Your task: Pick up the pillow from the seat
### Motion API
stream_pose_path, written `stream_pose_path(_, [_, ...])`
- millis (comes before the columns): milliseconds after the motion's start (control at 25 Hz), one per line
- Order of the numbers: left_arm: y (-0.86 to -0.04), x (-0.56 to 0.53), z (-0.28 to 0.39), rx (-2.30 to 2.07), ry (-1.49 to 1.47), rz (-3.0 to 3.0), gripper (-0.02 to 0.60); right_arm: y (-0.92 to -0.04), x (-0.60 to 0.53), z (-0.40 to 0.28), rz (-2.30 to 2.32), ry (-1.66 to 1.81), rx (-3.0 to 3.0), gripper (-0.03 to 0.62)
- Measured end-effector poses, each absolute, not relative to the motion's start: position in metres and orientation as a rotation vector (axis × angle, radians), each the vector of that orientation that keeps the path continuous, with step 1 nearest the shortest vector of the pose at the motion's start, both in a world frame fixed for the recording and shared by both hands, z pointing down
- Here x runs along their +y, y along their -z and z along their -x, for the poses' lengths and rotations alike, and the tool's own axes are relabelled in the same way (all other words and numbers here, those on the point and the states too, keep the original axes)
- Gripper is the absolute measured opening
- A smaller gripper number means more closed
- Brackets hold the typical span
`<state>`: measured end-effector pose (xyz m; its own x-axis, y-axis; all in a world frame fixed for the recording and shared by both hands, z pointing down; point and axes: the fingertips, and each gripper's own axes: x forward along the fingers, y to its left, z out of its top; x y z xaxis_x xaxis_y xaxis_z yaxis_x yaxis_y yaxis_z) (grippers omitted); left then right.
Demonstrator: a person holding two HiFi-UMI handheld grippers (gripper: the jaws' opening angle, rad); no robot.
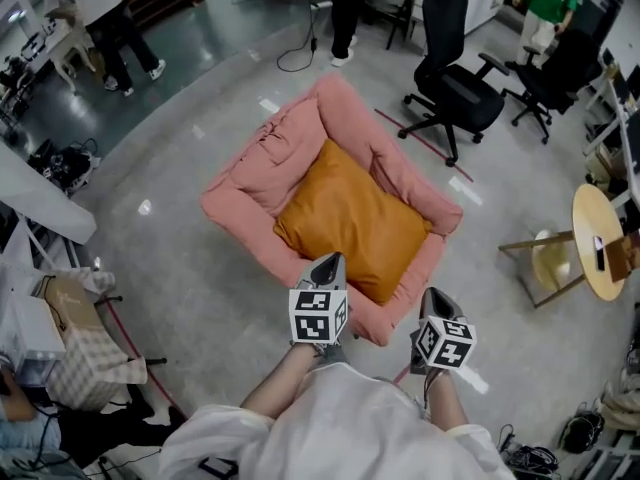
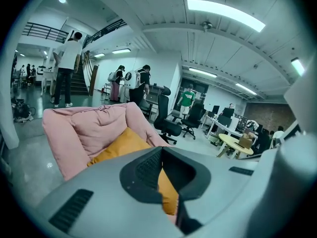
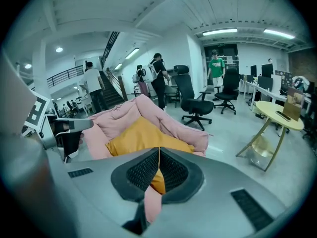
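An orange pillow [image 1: 350,218] lies on the pink cushioned seat [image 1: 285,148] in the middle of the floor. In the head view my left gripper [image 1: 330,261] hangs over the seat's near rim at the pillow's front corner, jaws shut and empty. Just off the seat's near right corner, my right gripper [image 1: 437,295] is shut with nothing in it. The left gripper view looks past the closed left gripper [image 2: 161,155] at the pillow [image 2: 121,145] and the pink backrest [image 2: 94,125]. Ahead of the closed right gripper [image 3: 159,155], the right gripper view holds the pillow [image 3: 141,135] and the seat [image 3: 173,128].
Two black office chairs [image 1: 455,88] stand beyond the seat at the right. A round wooden table [image 1: 600,238] is at the far right. Boxes and bags [image 1: 70,343] crowd the left. People stand at the back [image 1: 110,18], and a cable [image 1: 300,53] lies on the floor.
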<state>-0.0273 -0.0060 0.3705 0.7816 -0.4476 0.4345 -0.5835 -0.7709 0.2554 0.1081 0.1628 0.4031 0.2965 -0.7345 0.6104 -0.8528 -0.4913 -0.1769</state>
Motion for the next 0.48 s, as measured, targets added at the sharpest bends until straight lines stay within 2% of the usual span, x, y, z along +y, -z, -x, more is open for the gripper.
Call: stream_pose_path(480, [-0.408,-0.031,0.01,-0.844,-0.57,-2.496,0.008,-0.433,0.107,-0.121,-2.206,-1.04,-1.58,0.029])
